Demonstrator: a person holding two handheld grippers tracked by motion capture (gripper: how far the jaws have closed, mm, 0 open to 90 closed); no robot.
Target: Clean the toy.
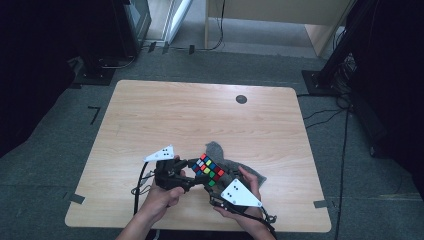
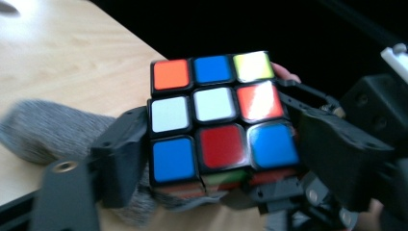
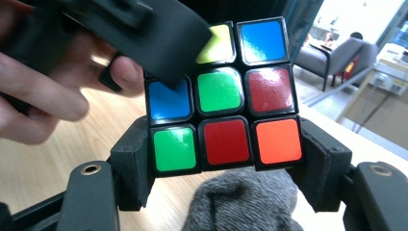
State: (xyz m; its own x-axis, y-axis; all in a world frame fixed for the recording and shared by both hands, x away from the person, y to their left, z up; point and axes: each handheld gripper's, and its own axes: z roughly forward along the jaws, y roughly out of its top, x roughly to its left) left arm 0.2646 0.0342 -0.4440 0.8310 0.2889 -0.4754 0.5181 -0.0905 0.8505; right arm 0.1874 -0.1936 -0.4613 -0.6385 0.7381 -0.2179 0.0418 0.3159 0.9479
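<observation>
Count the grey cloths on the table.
1. The grey cloth lies on the table near the front edge, under the puzzle cube held between both grippers; part of it is hidden.

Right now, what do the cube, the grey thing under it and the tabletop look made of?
Cube: glossy plastic, black frame, glare on the coloured tiles. Grey cloth: soft, fuzzy fabric, possibly knit or felt; its edges look blurred. Table: pale wood-grain, matte, likely laminate, though that look leaves it open.

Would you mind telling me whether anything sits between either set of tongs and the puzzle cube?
Nothing visible does: the cube sits directly between the right tongs, with the left tongs alongside it; the grey cloth lies underneath.
</observation>
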